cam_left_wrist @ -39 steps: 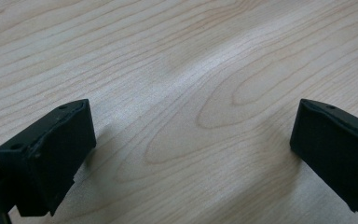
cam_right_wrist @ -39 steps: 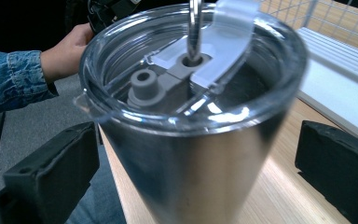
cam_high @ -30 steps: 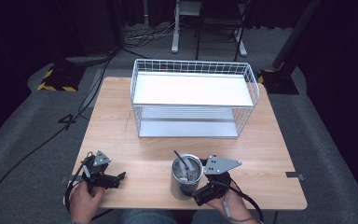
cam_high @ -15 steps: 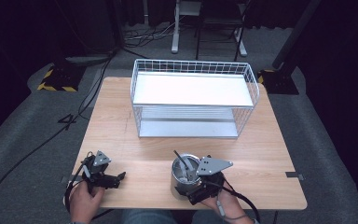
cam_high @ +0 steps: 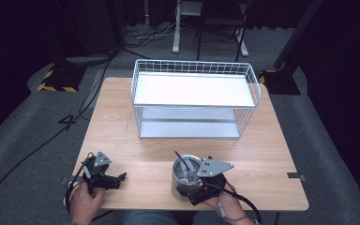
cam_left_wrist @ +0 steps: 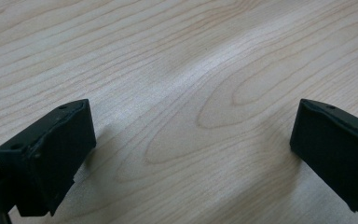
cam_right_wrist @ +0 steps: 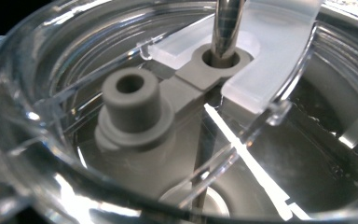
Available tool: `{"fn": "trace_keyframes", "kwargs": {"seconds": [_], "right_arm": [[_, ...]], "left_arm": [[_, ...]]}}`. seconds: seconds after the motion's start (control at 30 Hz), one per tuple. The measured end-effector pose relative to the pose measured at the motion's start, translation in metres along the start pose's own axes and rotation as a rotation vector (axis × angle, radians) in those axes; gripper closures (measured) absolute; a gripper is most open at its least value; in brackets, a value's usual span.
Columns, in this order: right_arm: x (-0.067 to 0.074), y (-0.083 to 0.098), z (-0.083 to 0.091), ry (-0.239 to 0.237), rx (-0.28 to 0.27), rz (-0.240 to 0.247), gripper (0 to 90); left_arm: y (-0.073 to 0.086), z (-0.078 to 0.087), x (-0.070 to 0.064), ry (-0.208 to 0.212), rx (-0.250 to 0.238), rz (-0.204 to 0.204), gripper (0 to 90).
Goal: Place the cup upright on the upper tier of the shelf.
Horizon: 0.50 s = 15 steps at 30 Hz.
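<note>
Resting on the worktop (cam_high: 136, 140) near its front edge: metal tumbler (cam_high: 185, 177) with clear lid (cam_right_wrist: 121, 116) and metal straw (cam_high: 183, 161), standing upright, well in front of the white wire basket (cam_high: 194, 101). Straw leaning toward the left rear of the tumbler, passing through a grey grommet in the lid (cam_right_wrist: 221, 58); a second grey spout on the lid (cam_right_wrist: 133, 100) just beside it.

Right hand-held gripper (cam_high: 201, 187) pressed against the right front side of the tumbler, grey three-cornered plate on top overlapping the tumbler's rim in the high view. Right gripper view taken from very close above the lid, own jaws out of frame there; grip on the tumbler body not resolvable, so cannot tell whether open or clamped. Person's right hand (cam_high: 225, 204) just behind, to the tumbler's front right.

Left hand-held gripper (cam_high: 117, 179) well to the left of the tumbler, low over bare wood, jaws pointing toward the tumbler. Jaws spread wide in the left gripper view, only wood grain between them (cam_left_wrist: 191, 126), holding nothing. Person's left hand (cam_high: 85, 202) on its handle at the front edge, to the tumbler's far left.

Basket standing behind the tumbler at worktop centre rear.
</note>
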State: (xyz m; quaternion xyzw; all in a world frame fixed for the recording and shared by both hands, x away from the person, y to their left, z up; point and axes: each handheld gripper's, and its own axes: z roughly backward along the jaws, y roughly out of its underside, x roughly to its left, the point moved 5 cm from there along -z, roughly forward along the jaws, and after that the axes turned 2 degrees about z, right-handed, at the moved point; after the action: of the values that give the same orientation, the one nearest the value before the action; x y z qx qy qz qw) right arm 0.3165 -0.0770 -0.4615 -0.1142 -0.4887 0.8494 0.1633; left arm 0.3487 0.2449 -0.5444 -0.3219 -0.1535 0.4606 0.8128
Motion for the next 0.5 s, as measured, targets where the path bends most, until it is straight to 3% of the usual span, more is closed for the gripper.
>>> {"fn": "trace_keyframes", "kwargs": {"seconds": [0.33,0.5], "right_arm": [[-0.0003,-0.0008,0.0006,-0.013,0.01,0.007,4.0],[-0.001,-0.004,0.0025,-0.037,0.014,-0.015,4.0]], "left_arm": [[0.0,0.0001,0.0,0.0,0.001,0.001,0.4],[0.0,0.0,0.0,0.0,0.0,0.0,0.5]]}}
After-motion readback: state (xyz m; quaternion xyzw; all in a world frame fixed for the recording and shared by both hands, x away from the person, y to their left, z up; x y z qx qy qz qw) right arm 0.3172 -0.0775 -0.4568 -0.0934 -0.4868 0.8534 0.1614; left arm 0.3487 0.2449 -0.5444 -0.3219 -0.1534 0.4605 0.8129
